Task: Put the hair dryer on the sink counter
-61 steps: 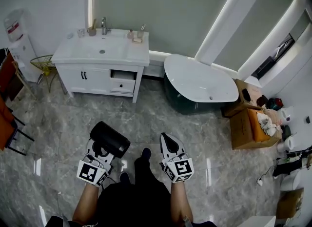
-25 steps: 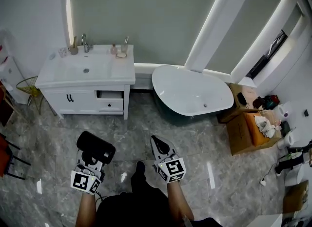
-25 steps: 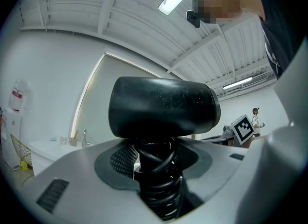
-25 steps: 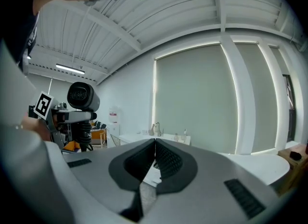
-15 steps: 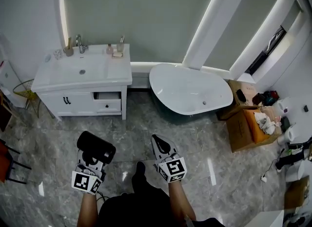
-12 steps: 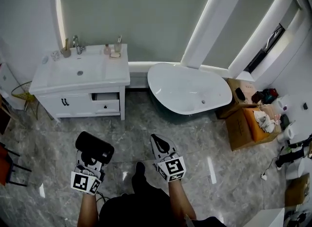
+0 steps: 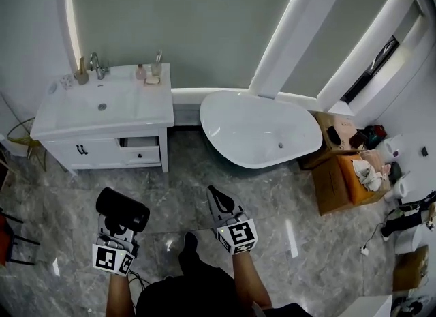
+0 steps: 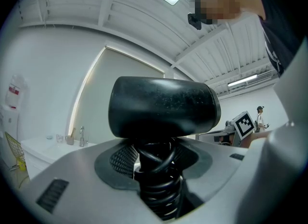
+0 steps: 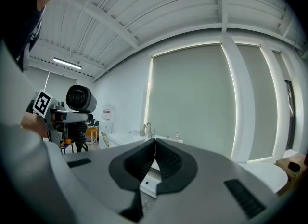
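Shifted leftward in head view since earlier: sink counter (image 7: 146,104) | left gripper (image 8: 154,167): clamped on hair dryer (image 8: 161,107) handle | right gripper (image 9: 155,146): jaws together, empty

Head view looked steeply down from overhead on the grey marble floor (image 7: 286,193), left gripper (image 7: 117,223) and right gripper (image 7: 216,200) near its lower edge, left gripper view sat close behind the black barrel-shaped hair dryer (image 8: 161,107), right gripper view faced level along its jaws, all three shared the distant white sink counter (image 7: 102,108).
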Demonstrator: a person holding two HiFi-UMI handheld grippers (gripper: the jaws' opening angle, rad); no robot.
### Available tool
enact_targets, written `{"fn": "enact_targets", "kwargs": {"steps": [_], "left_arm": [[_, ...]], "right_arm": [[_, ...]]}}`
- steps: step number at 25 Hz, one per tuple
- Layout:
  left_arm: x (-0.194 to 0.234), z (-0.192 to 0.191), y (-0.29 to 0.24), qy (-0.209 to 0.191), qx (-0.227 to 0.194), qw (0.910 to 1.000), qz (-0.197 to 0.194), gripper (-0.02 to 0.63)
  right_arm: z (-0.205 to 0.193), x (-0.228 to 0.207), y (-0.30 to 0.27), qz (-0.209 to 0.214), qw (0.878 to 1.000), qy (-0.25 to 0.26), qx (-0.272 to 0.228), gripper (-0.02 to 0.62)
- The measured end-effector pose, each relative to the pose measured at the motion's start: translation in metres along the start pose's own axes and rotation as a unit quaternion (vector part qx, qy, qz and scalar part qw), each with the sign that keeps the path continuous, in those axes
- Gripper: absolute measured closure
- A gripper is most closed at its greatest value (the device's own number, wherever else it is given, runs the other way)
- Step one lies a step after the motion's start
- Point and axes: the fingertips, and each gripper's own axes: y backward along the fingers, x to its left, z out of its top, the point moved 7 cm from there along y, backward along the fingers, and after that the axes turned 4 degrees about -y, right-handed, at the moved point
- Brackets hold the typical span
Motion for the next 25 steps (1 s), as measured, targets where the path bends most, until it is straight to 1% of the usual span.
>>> {"fn": "enact_targets", "kwargs": {"steps": [8, 18, 25], "left_arm": [[0.010, 0.006, -0.055, -0.006, 0.000, 0.9997, 0.024, 0.382], [0.009, 0.017, -0.125, -0.012, -0.017, 0.9978, 0.063, 0.382], [0.004, 0.028, -0.145, -0.020, -0.018, 0.9965, 0.079, 0.382]], "right_arm": [[0.014, -0.054, -0.042, 0.010, 1.000, -0.002, -0.009, 0.568], [0.029, -0.118, -0.092, 0.041, 0.999, -0.004, -0.017, 0.568], [0.037, -0.132, -0.108, 0.062, 0.998, -0.001, -0.020, 0.568]]}}
